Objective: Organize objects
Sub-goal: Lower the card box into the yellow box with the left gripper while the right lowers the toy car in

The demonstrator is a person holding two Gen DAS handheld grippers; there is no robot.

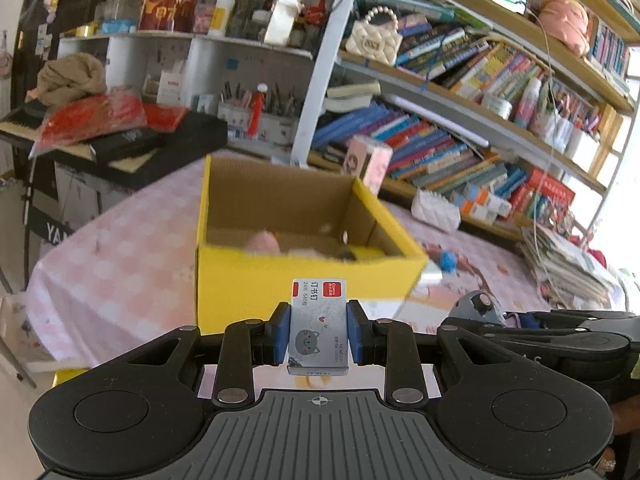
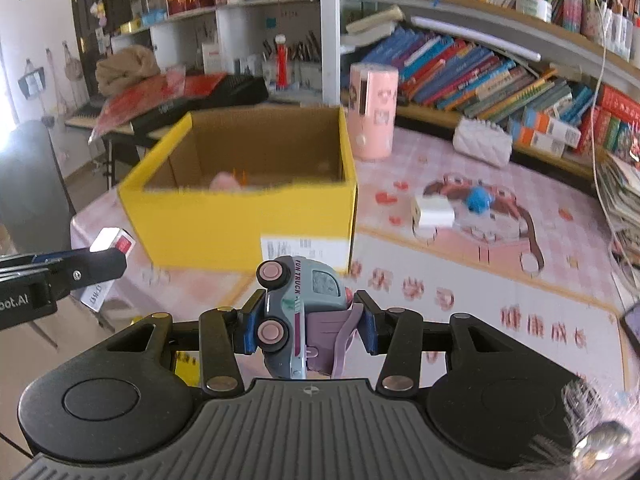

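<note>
The staple box (image 1: 318, 326) is clamped in the left gripper (image 1: 318, 336) and the toy truck (image 2: 298, 316) in the right gripper (image 2: 308, 326), with the yellow box (image 2: 248, 216) lying ahead of both, nearer the left.

You faced a desk (image 2: 460, 280) under a pink checked cloth, with crowded wooden bookshelves (image 1: 460, 136) curving along the far right. To the far left stood a white shelf unit (image 1: 192, 60) and a dark side table (image 1: 120, 160). Daylight glared in at the right edge.
</note>
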